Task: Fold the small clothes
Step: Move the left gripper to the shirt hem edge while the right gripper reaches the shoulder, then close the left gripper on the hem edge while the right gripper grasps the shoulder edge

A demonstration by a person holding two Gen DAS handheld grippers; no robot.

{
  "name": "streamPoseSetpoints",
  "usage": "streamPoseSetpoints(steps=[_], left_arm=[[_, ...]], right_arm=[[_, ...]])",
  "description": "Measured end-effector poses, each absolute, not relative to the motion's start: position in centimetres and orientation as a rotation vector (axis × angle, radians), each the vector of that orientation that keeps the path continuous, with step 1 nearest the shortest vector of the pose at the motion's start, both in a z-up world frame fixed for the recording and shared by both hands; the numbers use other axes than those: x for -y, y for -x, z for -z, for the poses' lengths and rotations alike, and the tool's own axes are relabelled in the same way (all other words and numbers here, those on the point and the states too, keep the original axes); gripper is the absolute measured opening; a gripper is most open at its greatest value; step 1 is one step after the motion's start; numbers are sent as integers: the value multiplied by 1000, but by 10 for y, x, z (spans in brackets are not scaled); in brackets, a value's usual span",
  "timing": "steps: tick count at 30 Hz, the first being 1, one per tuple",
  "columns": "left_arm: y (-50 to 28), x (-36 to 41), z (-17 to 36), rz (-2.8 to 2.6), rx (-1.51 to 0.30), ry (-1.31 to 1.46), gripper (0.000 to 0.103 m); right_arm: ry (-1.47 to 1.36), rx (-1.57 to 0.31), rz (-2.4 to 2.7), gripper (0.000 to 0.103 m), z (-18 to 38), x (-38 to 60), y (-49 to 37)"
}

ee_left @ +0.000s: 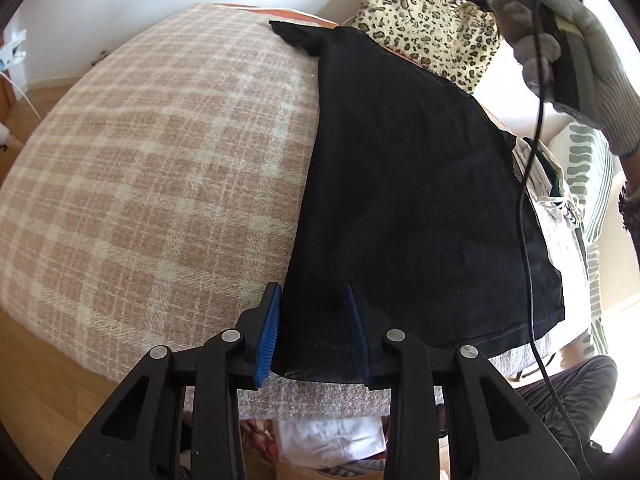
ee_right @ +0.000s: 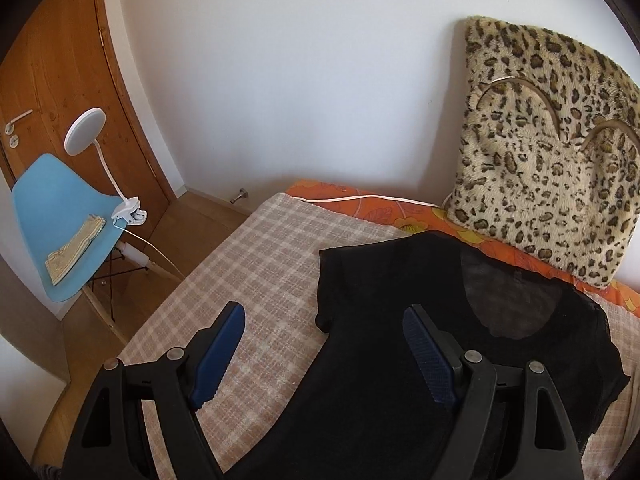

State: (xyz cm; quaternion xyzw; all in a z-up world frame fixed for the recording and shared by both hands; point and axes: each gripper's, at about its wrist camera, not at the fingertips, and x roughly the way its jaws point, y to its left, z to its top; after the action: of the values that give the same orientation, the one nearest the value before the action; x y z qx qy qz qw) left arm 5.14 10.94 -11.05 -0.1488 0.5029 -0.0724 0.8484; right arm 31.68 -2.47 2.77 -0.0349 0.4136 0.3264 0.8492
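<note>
A sheer black short-sleeved top lies flat on a pink plaid blanket, neckline at the far end. My left gripper straddles the hem's near left corner, with black fabric lying loose between its blue pads, which stand apart. In the right wrist view the top shows its round neckline and left sleeve. My right gripper hovers open over that sleeve and shoulder, holding nothing. A gloved hand holds it at the top right of the left wrist view.
A leopard-print cushion leans on the wall behind the top. Other clothes are piled to the right of the top. A black cable hangs across its right edge. A blue chair with a clip lamp stands by the wooden door.
</note>
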Motion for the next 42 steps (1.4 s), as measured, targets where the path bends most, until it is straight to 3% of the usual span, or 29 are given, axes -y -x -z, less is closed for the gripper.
streamPoseSetpoints(steps=[5,8,14,25,29,32,37,42], left_arm=[[-55,-108,112,174,-1062,331,28],[-59,-113,114,181,-1071,381,18],[-63,-114,116,189,-1078,421,11],[-75,-107,117,233,-1091,453,10],[-75,-107,117,240,-1091,461,8],[-75,-107,118,243,-1091,458,7],[-75,-108,118,243,-1087,458,6],[-75,-105,116,268,-1077,467,4]], right_arm=[[171,-938,-674,83,3,-24,-342],[186,-991,-648,83,27,-43,-361],[161,-1064,-626,80,60,-69,-389],[241,-1103,-594,55,105,-111,-420],[271,-1099,-550,53,117,-115,-427],[286,-1081,-526,39,116,-114,-432],[254,-1084,-519,4,114,-103,-447],[164,-1067,-524,0,102,-79,-456]])
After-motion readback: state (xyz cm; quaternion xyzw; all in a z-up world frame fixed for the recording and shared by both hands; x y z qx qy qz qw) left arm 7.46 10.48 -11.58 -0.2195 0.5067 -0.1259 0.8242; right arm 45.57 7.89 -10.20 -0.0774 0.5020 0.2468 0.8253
